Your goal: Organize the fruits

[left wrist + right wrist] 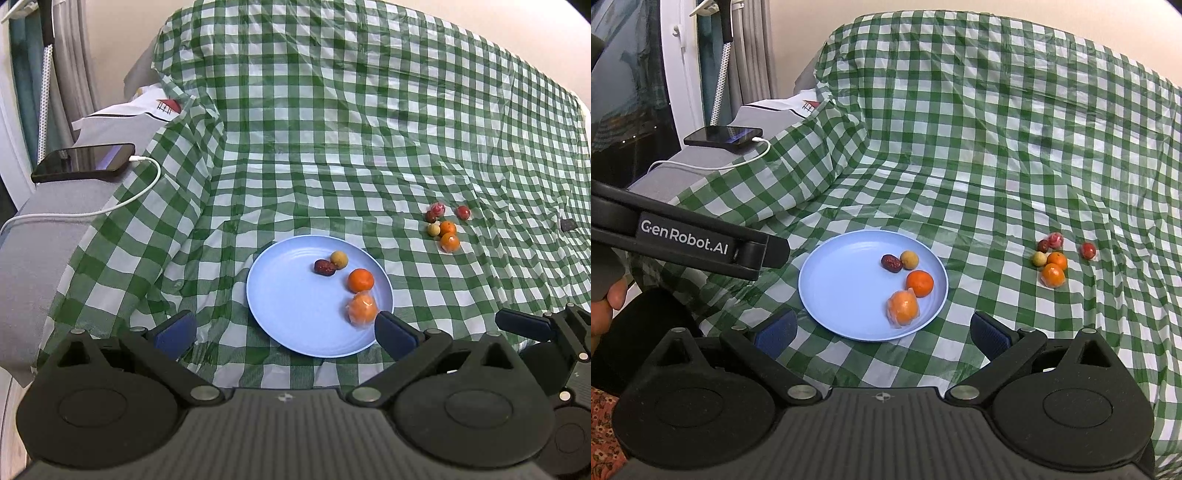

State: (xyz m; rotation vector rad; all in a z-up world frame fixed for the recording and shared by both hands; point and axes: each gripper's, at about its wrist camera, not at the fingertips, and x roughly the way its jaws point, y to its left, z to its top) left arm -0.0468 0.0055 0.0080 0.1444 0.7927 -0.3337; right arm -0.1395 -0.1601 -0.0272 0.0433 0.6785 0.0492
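Observation:
A light blue plate (288, 306) (842, 291) lies on the green checked cloth. On it are a wrapped orange (361, 308) (903, 307), a bare orange (360, 280) (919, 283), a red date (324, 267) (891, 263) and a small yellow fruit (338, 259) (909, 259). Several more small fruits (445, 225) (1054, 258) lie in a cluster on the cloth to the right. My left gripper (284, 332) is open and empty just before the plate. My right gripper (882, 332) is open and empty at the plate's near edge; it also shows in the left wrist view (532, 325).
A phone (85, 162) (724, 137) on a white charging cable (122, 201) lies on a grey surface at the left. The cloth (369, 129) rises up a backrest behind. A small dark object (568, 224) lies far right. The left gripper's body (683, 240) crosses the right wrist view.

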